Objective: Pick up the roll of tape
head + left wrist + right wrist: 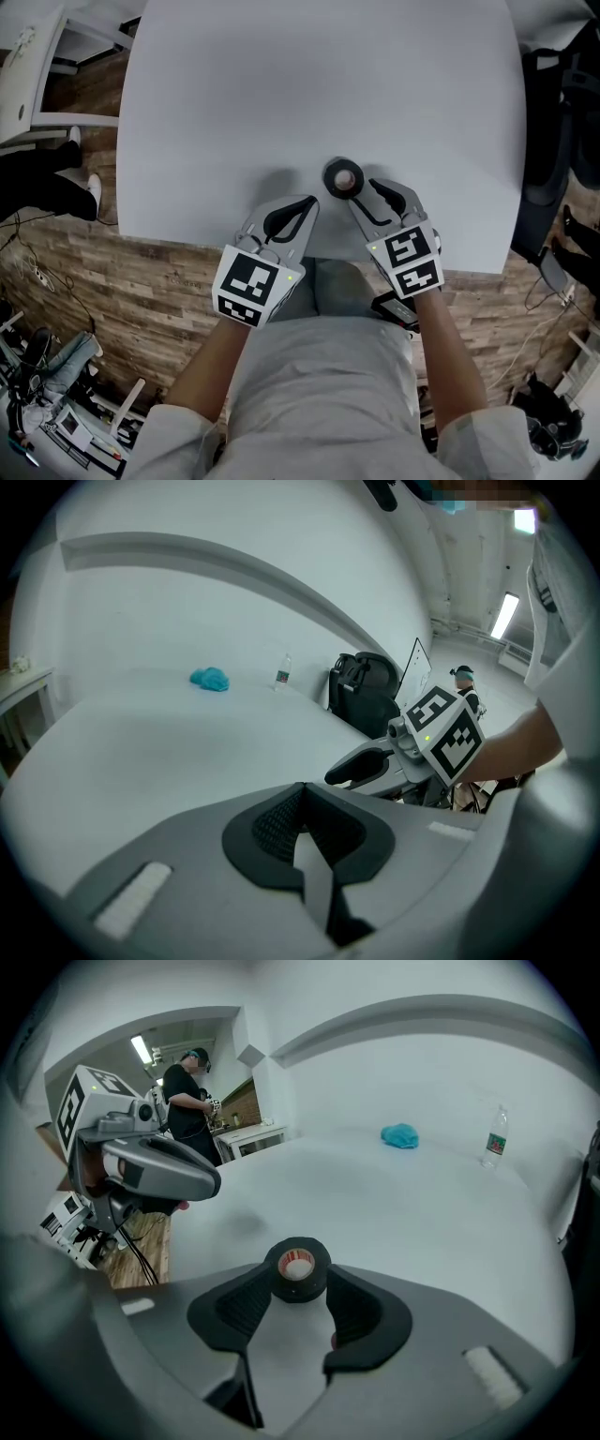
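The roll of black tape (343, 177) lies flat on the white table (281, 84), near its front edge. My right gripper (364, 193) points down at it from just behind, open. In the right gripper view the tape roll (298, 1267) sits at the right gripper (300, 1290) between the two black fingertips, resting on the table; whether the tips touch it I cannot tell. My left gripper (302, 204) hovers just left of the tape, shut with nothing in it. In the left gripper view the left gripper (302, 797) has its pads pressed together, and the tape is hidden.
A teal cloth (400, 1135) and a small water bottle (494, 1138) stand far across the table. A dark chair (553, 141) is at the table's right side. The table's front edge (281, 251) runs under my hands. A person (190, 1091) stands in the background.
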Demonstrator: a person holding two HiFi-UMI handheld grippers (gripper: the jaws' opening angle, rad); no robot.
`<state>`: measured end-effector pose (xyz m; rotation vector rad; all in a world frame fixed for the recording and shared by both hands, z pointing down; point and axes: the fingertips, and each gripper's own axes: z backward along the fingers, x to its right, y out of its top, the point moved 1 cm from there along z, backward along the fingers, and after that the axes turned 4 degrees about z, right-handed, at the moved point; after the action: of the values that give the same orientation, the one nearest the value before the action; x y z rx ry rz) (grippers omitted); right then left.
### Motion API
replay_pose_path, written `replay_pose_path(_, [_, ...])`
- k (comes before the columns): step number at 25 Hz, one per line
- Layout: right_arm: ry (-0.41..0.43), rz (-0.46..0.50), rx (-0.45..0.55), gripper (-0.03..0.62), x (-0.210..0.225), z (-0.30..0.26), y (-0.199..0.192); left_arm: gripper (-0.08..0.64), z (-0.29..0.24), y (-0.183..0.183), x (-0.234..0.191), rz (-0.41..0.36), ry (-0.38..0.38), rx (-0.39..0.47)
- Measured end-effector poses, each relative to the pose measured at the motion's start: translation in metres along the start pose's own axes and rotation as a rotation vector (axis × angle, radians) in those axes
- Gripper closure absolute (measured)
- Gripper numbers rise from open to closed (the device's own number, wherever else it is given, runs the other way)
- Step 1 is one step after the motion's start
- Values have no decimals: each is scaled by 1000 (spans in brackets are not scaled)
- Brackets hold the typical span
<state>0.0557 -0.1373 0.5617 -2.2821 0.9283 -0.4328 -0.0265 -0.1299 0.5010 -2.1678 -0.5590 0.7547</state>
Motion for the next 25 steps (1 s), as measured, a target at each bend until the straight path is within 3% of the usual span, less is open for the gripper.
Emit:
replay_pose_path(10, [3,29,-26,303,-1,-22,-2,540,-1,-7,-9,17,12,-10])
replay_pose_path(25, [9,54,-69,233,-4,-44,-7,540,-3,-13,-24,42,24,-26])
